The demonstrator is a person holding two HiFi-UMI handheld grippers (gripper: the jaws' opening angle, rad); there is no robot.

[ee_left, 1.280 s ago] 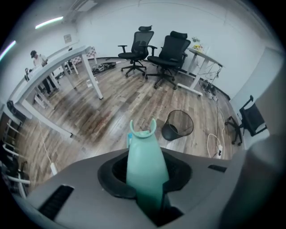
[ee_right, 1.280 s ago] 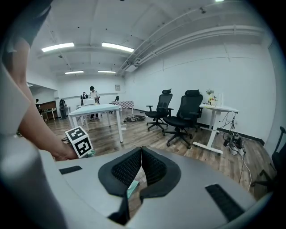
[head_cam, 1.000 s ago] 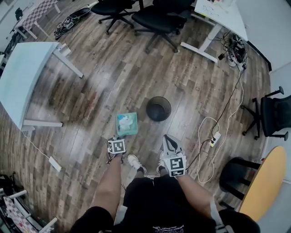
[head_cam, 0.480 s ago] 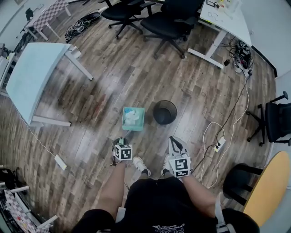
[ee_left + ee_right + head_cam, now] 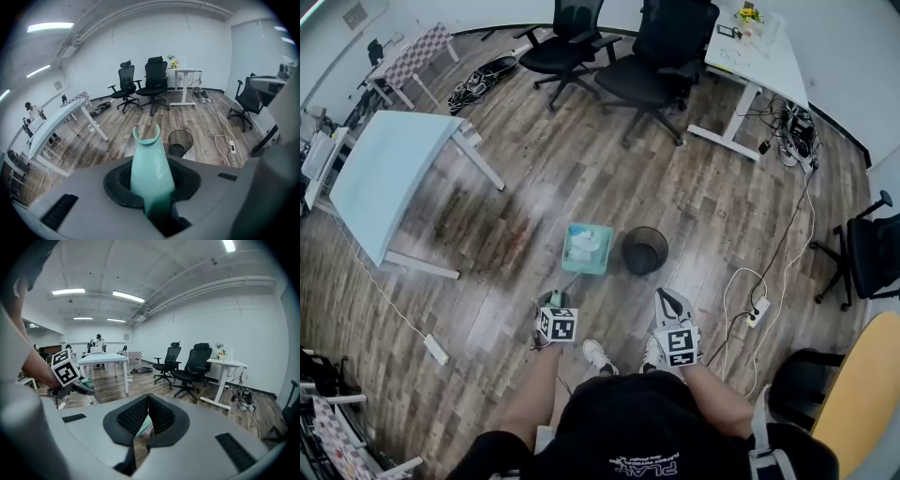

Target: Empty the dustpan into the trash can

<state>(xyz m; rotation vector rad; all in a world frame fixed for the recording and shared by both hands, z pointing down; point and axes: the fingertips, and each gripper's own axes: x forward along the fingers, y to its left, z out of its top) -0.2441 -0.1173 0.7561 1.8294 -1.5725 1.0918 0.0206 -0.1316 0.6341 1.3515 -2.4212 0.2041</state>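
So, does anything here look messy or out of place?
Mostly cables: a power strip and its looped white cord lie loose on the floor right of the trash can, a possible trip hazard. The dustpan in the left gripper holds white scraps, not yet tipped.

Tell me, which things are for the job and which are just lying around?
For the job: dustpan, held by its handle in the left gripper; trash can.

Just lying about: office chairs, blue table, white desk, power strip, cables.
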